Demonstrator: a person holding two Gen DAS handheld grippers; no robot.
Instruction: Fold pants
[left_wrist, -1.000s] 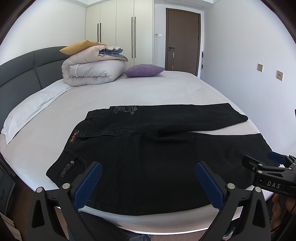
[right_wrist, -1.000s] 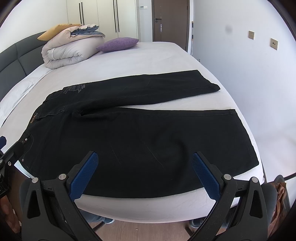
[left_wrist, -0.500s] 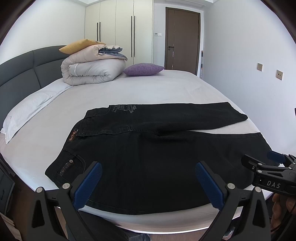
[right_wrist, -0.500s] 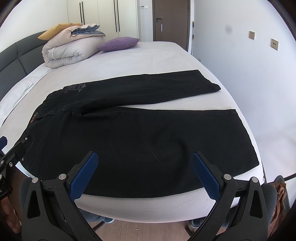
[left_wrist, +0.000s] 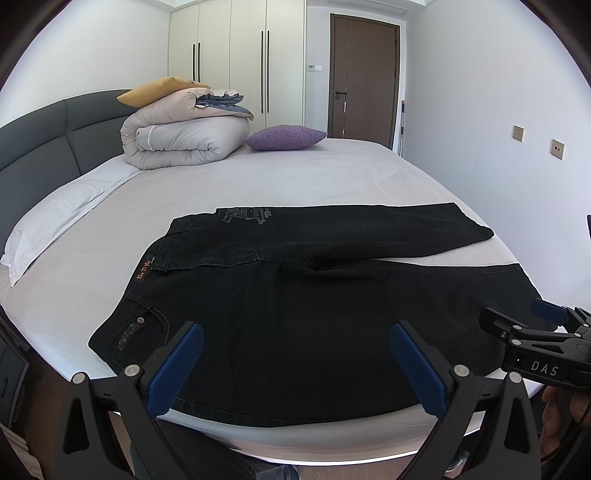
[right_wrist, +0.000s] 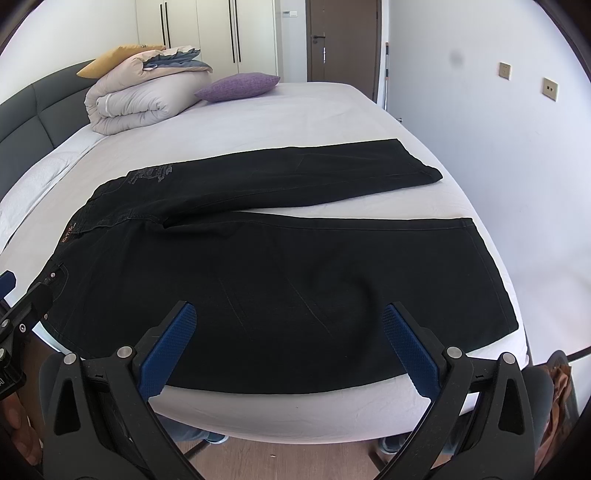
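On the bed (left_wrist: 332, 177), black pants (left_wrist: 314, 306) lie flat near the front edge, waistband to the left, legs running right and splayed apart at the hems. Left gripper (left_wrist: 295, 363) hovers wide open over the seat end; right gripper (right_wrist: 288, 343) hovers equally open over the near leg. A good first fold probably means pinching waistband and near hem together, then carrying that leg evenly onto the far one. Denim looks smooth, faintly creased.
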